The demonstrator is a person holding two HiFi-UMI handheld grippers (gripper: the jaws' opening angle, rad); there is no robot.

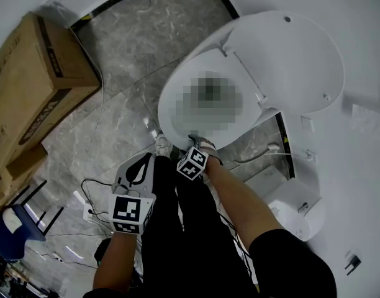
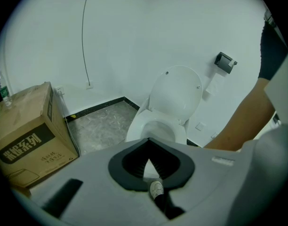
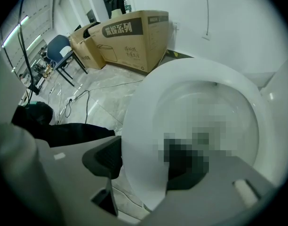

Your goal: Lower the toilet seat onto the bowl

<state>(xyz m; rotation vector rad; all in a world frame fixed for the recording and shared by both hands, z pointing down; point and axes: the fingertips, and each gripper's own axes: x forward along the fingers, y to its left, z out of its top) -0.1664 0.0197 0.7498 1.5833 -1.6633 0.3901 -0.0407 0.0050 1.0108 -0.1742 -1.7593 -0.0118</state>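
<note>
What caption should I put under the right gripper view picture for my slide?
Open right claw straddling the front rim of the lowered toilet seat, cardboard boxes behind.

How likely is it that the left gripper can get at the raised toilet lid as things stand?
Probably yes: the left gripper points straight at the lid with nothing between them; the right arm passes to one side.

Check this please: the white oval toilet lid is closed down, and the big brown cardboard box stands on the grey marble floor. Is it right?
Not quite. The white oval toilet lid is raised and leans back toward the wall; it is not closed down. The left gripper view shows this clearly. The rest is right: the big brown cardboard box stands on the grey marble floor.
</note>
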